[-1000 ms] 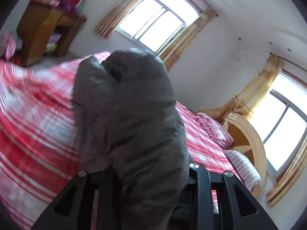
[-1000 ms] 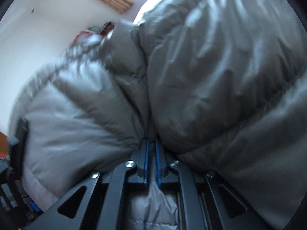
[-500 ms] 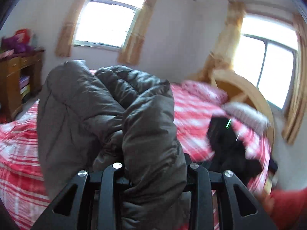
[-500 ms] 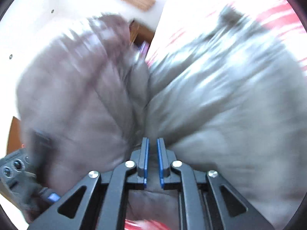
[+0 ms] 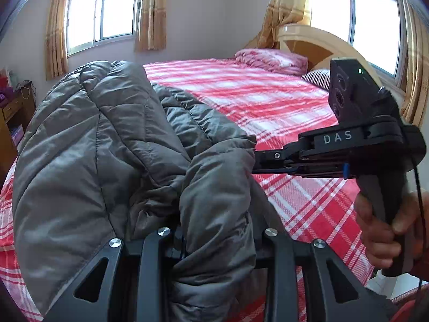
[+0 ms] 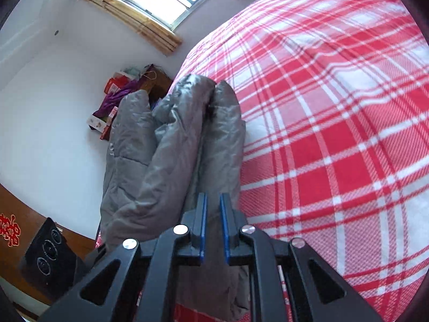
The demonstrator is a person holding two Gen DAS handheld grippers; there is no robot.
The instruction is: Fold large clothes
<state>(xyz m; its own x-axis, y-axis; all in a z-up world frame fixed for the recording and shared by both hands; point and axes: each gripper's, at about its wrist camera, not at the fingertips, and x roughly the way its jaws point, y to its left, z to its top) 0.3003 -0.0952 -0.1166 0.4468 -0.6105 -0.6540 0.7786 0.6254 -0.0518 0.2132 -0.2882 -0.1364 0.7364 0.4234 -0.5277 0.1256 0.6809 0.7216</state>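
A grey puffy jacket [image 5: 112, 155] lies bunched on the near edge of a bed with a red and white plaid sheet [image 5: 257, 99]. My left gripper [image 5: 217, 241] is shut on a fold of the jacket, which drapes over its fingers and hides the tips. My right gripper [image 6: 213, 214] has its blue pads close together with a narrow gap, its tips at the jacket [image 6: 177, 145]; I cannot tell if cloth is pinched. In the left wrist view the right gripper [image 5: 254, 161] reaches in from the right, its tips at the jacket's edge.
A wooden headboard [image 5: 321, 45] and pink pillows [image 5: 270, 56] are at the bed's far end. A wooden cabinet [image 5: 10, 123] stands left of the bed, cluttered on top [image 6: 120, 91]. Two curtained windows [image 5: 102, 10] are behind. A hand [image 5: 386, 228] grips the right handle.
The jacket has come down from mid-air onto the bed. The left view has swung round to face the headboard. The jacket no longer fills the right view.
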